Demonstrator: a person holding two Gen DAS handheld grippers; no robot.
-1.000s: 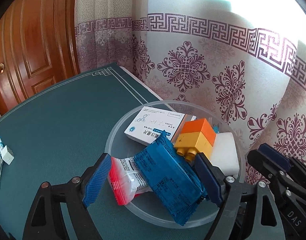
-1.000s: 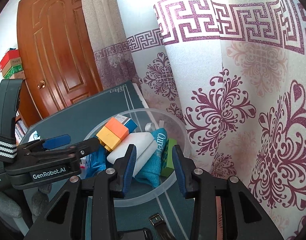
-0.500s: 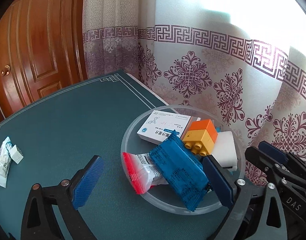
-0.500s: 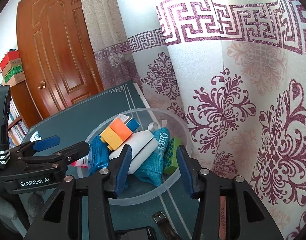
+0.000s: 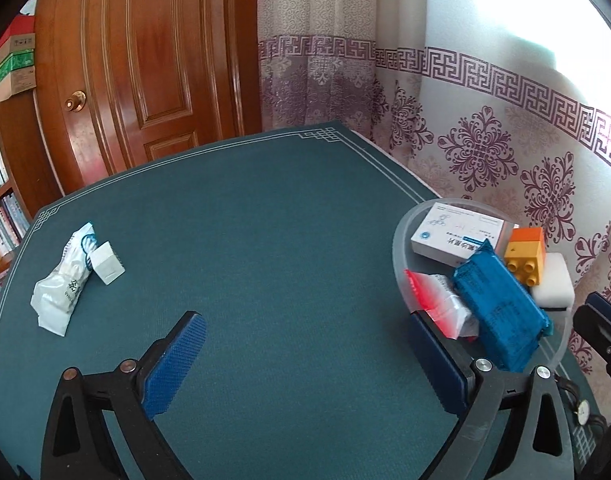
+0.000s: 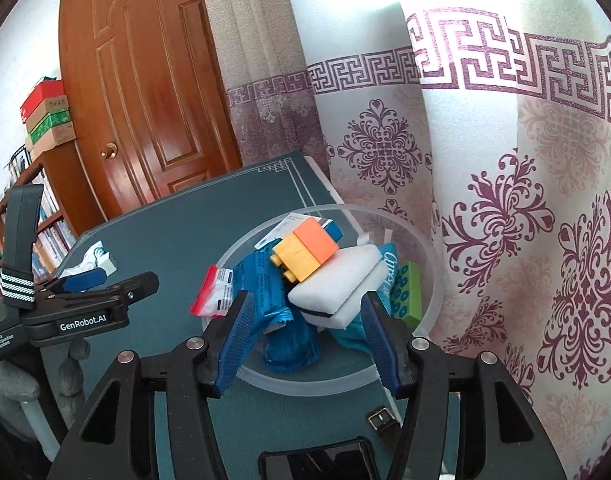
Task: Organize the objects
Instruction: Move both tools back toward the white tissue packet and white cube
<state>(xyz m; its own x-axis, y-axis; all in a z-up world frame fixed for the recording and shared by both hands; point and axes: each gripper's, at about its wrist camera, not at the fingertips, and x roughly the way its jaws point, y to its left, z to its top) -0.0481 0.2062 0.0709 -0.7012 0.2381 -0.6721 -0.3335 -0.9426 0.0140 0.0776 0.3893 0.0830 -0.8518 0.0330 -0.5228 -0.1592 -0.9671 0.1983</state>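
A clear bowl [image 5: 401, 240] [image 6: 433, 248] at the table's right holds a blue packet [image 5: 501, 304] [image 6: 265, 280], a red-and-clear pouch [image 5: 437, 300] [image 6: 215, 290], a white medicine box [image 5: 453, 232], an orange-and-yellow brick [image 5: 525, 252] [image 6: 305, 250], a white sponge [image 5: 553, 284] [image 6: 333, 288] and a green brick [image 6: 407, 292]. My left gripper [image 5: 305, 332] [image 6: 117, 280] stands wide open over bare cloth left of the bowl, holding nothing. My right gripper [image 6: 307, 312] [image 5: 593, 314] hovers at the bowl's near rim, jaws opening, pads pressing on nothing.
A white packet [image 5: 65, 280] [image 6: 89, 260] and a small white block [image 5: 107, 266] lie on the teal tablecloth at far left. A watch [image 5: 581, 412] with its strap [image 6: 381, 420] lies near the bowl. Patterned curtain hangs right behind; door and bookshelf stand beyond the table.
The left gripper spread its jaws and drew away leftward from the bowl, where the blue packet and pouch stay. The right gripper's jaws widened.
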